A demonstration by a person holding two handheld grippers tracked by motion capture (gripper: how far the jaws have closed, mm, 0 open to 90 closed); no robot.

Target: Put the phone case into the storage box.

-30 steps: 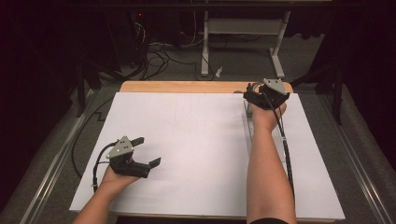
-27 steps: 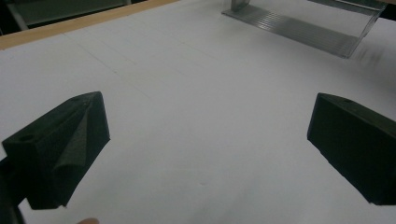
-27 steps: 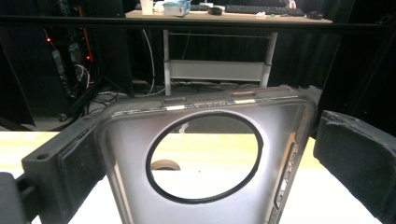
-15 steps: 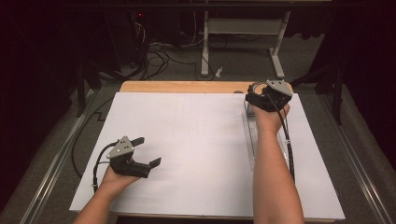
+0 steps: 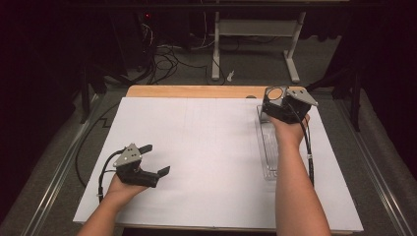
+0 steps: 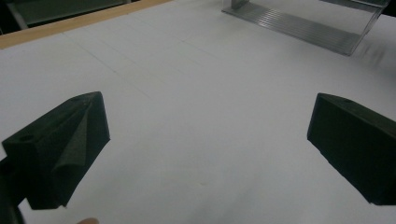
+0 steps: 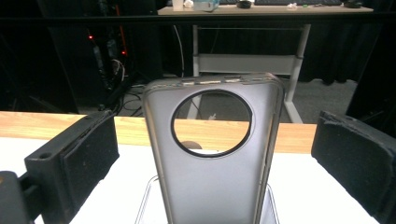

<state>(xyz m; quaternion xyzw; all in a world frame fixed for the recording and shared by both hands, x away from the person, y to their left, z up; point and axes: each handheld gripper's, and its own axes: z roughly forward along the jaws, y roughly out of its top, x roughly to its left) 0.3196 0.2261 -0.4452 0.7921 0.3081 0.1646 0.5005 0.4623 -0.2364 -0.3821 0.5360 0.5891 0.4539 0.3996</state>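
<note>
a grey phone case (image 7: 212, 163) with a big round camera hole stands upright between the jaws of the right tongs (image 7: 212, 154), near the far right corner of the bench (image 5: 196, 147). in the right gripper view the two black jaws stand wide on either side of it, with clear gaps to its edges, so these tongs are released and not gripping it. the case's lower end sits at a clear plastic tray (image 5: 268, 147), a long narrow one lying on the white sheet and running toward the person. in the high view the right tongs (image 5: 282, 101) hang over the tray's far end, and the case's round hole (image 5: 274, 92) shows at their front.

the left tongs (image 5: 155, 160) rest low at the near left of the bench, well apart from the tray. their jaws are spread wide with bare white sheet between them, released and holding nothing. the left gripper view shows the tray (image 6: 303, 23) far off at the top right.

beyond the bench's wooden far edge lie a dark floor, cables and a white frame of another table.
</note>
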